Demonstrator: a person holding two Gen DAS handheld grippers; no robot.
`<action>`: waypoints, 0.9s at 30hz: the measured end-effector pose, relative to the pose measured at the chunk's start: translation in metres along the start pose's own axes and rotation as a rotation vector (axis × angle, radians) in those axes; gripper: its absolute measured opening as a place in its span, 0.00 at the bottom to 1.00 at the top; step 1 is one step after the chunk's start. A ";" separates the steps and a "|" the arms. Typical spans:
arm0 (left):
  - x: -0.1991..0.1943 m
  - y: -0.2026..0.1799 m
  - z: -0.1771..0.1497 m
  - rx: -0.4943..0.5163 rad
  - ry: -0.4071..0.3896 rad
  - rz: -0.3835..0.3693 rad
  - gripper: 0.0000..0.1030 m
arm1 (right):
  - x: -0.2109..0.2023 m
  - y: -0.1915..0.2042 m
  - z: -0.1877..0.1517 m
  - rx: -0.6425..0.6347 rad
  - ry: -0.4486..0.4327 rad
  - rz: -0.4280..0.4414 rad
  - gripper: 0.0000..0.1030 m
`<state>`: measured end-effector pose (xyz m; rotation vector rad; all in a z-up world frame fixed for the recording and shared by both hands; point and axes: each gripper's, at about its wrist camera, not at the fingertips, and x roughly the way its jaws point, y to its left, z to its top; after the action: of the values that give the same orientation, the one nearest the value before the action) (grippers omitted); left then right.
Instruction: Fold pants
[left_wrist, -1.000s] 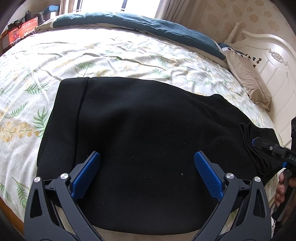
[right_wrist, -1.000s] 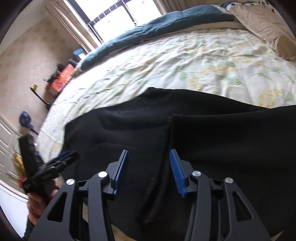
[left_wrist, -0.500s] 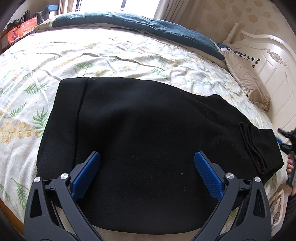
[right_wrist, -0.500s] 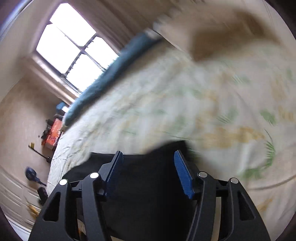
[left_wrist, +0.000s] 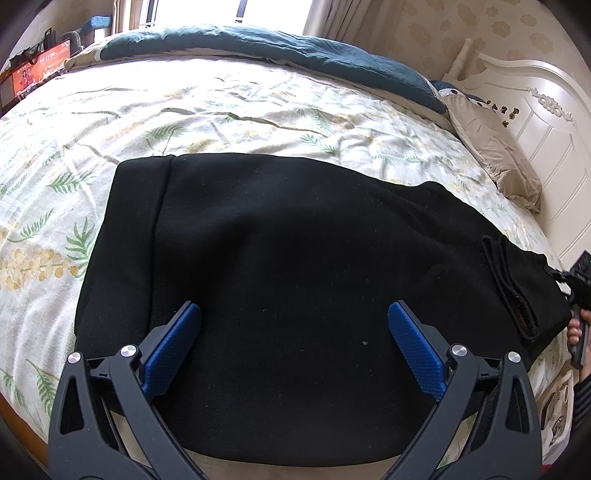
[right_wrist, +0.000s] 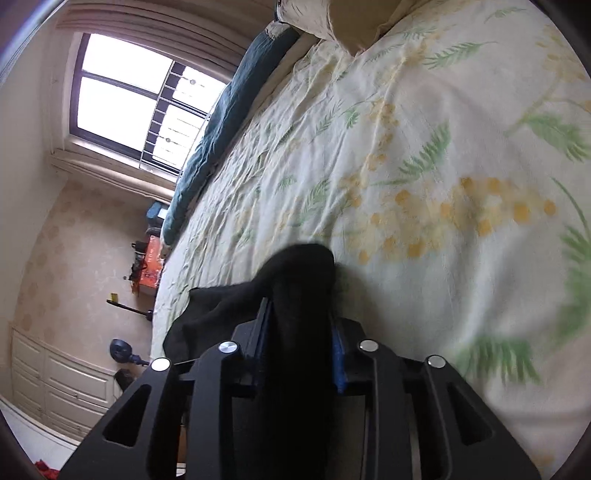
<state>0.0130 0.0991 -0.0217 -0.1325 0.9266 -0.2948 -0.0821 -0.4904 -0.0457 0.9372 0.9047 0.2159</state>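
Pinching a bunched edge of the black pants (right_wrist: 295, 295) between its fingers, my right gripper (right_wrist: 299, 332) is clamped tight: dark cloth fills the whole gap between the blue pads and bulges out past the tips. Beyond those tips I see only the floral bedsheet (right_wrist: 443, 166), with the camera rolled well onto its side.

My left gripper (left_wrist: 293, 347) hangs with its fingers spread wide and nothing between them. The pants (left_wrist: 295, 240) lie flat on the bedsheet (left_wrist: 184, 110) directly ahead of and under that spread, running out well past both fingertips. The folded end sits far off beyond the right fingertip, where the other gripper is barely visible at the frame edge.

I judge this to be the start of a fold, with one end seized and not yet carried over. Next I would lift that end clear and sweep it across toward the opposite end of the garment. The left fingers could press down mid-length to keep the lower layer from dragging. I cannot tell whether the pinch holds every layer.
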 end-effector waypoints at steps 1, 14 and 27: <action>0.000 0.000 0.000 -0.003 -0.001 -0.005 0.98 | -0.008 -0.002 -0.004 -0.002 0.009 0.015 0.40; -0.001 0.002 0.000 -0.002 0.005 -0.008 0.98 | -0.051 -0.001 -0.055 -0.088 0.008 -0.097 0.30; -0.003 0.000 0.000 -0.004 0.003 0.000 0.98 | 0.039 0.116 -0.072 -0.157 0.060 0.222 0.58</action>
<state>0.0113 0.0997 -0.0195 -0.1360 0.9298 -0.2932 -0.0878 -0.3568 0.0025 0.8877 0.8252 0.5009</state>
